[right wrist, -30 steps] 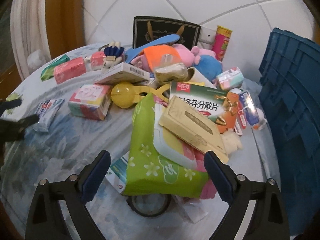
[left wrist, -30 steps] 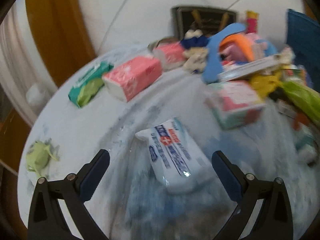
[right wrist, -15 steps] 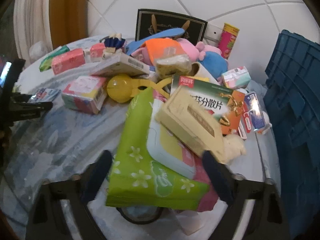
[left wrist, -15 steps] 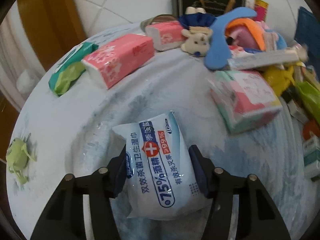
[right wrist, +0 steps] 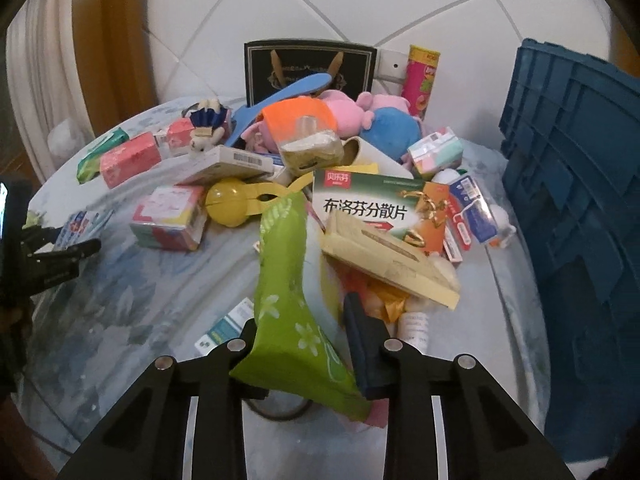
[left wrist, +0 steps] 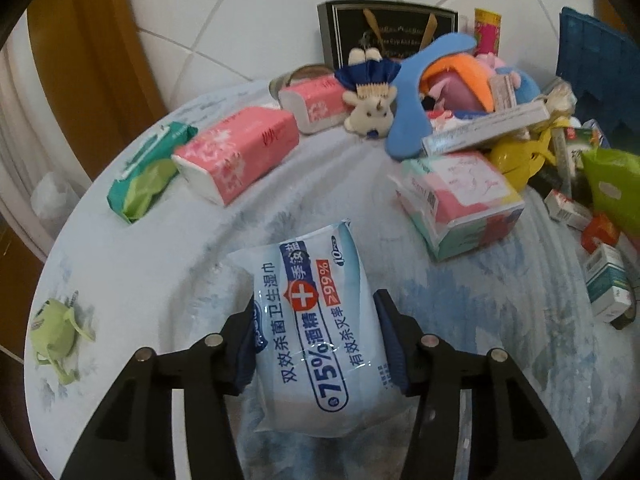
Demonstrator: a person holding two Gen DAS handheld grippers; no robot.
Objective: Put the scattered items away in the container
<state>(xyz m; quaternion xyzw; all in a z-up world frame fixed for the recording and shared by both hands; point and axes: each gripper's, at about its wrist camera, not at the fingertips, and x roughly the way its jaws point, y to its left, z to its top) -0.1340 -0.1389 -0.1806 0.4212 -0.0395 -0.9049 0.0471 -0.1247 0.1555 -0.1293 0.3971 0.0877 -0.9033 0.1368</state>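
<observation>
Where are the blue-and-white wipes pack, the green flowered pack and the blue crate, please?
blue-and-white wipes pack (left wrist: 316,320): left wrist view, printed front.
green flowered pack (right wrist: 288,312): right wrist view, flowered face.
blue crate (right wrist: 580,168): right wrist view, ribbed side wall.

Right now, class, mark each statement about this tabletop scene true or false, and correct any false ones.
1. The left gripper has a white and blue wipes pack between its closing jaws. True.
2. The right gripper grips a yellow box. False: a green floral pack sits between its closing jaws.
3. The blue crate stands at the right. True.
4. The black gift bag lies flat. False: it stands upright against the wall.
</observation>
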